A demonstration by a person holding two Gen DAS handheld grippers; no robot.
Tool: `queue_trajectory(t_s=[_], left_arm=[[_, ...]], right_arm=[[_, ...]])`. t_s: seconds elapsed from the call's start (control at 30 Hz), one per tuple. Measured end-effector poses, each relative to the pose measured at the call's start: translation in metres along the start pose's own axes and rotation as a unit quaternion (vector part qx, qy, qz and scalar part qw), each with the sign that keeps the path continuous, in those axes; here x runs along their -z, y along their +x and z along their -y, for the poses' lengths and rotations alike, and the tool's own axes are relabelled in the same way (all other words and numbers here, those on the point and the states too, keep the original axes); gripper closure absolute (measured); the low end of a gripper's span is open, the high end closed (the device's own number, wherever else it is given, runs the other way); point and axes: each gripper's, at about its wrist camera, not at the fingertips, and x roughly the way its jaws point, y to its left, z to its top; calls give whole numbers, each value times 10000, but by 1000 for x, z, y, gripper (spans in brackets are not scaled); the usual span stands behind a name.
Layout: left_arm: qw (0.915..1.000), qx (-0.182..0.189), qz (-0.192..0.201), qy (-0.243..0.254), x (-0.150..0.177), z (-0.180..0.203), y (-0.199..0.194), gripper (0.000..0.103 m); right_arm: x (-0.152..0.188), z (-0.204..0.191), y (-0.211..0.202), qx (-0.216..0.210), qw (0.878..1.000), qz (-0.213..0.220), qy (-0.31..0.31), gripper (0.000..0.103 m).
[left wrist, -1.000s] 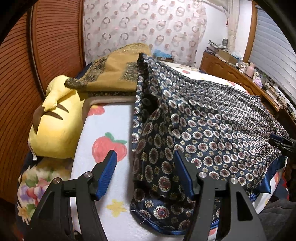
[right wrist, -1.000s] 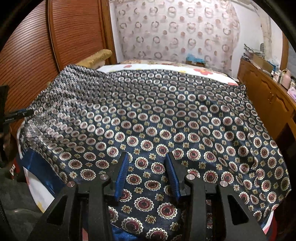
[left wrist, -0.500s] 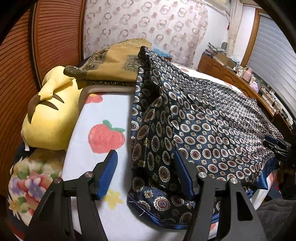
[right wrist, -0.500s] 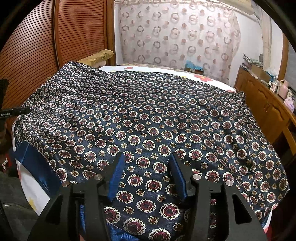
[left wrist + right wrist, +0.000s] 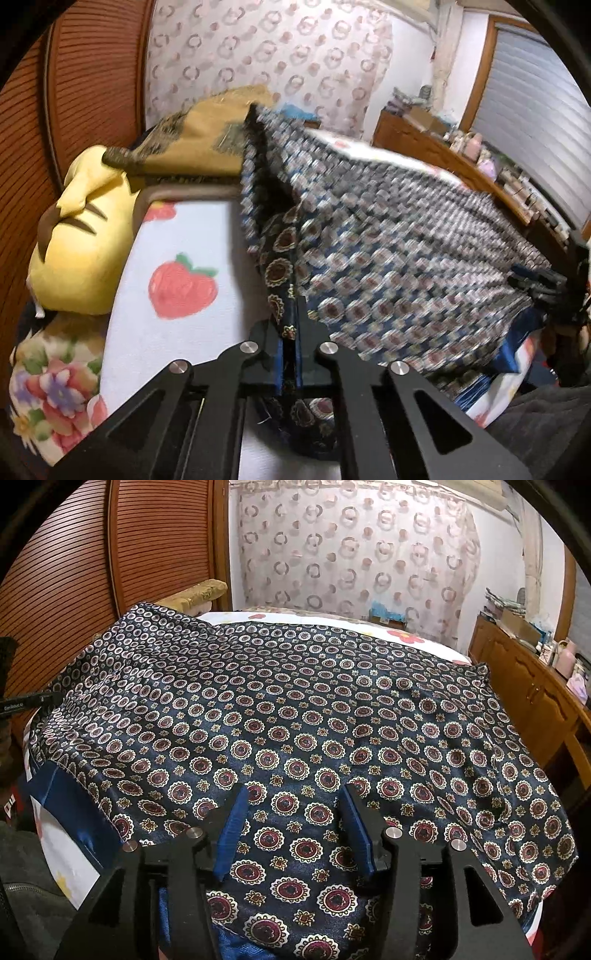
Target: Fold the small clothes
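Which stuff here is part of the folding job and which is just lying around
Job:
patterned cloth
left gripper, shut on the cloth's edge
right gripper, open over the cloth

Lying about:
yellow plush
gold cushion
strawberry sheet
curtain
cabinet

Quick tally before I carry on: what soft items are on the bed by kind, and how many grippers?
Navy medallion-print silky cloth: 1
Yellow plush toy: 1
Tan brocade cushion: 1
Two-finger grippers, left gripper and right gripper: 2
Total: 5
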Motion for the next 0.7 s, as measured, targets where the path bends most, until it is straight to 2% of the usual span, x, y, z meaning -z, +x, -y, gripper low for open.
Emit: queue_trajectory(t_s=[0.17,0.37,0.7], left_arm=[[9988,288,356,167,-27,23,-9,99],[9920,778,866,489,-77,67,-17,99],[9788,1405,1032,1073,-125,139,-6,99]], right_arm=[[-5,8,-3,-152,9997,-120,167,50],[-7,30,-15,-41,9989,-32,467,50],[-8,53,-40,175,9973,178,689,50]])
